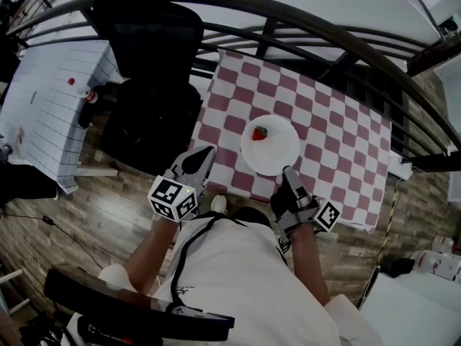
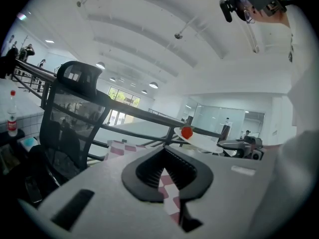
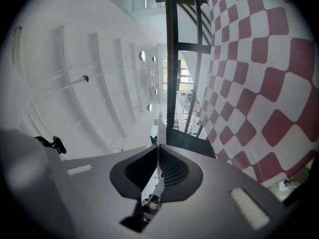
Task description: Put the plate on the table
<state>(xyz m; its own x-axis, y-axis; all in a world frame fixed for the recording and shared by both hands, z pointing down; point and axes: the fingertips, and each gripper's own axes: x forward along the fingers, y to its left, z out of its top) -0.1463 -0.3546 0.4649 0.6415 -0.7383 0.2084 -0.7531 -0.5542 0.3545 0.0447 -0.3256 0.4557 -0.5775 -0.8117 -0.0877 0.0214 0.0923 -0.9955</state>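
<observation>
Head view, one plate (image 1: pixel 277 153), one strawberry (image 1: pixel 259 132)

Bright, even indoor light in your three fisheye views.
Ceiling lamps (image 2: pixel 153 85) glow; the plate (image 1: pixel 269 144) glares white; edges bend, gripper-view corners blacken.

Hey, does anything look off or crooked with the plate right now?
Nothing is spilled or broken. One thing to watch: the right gripper pinches the white plate by its near rim only, and the strawberry sits off centre on it.
</observation>
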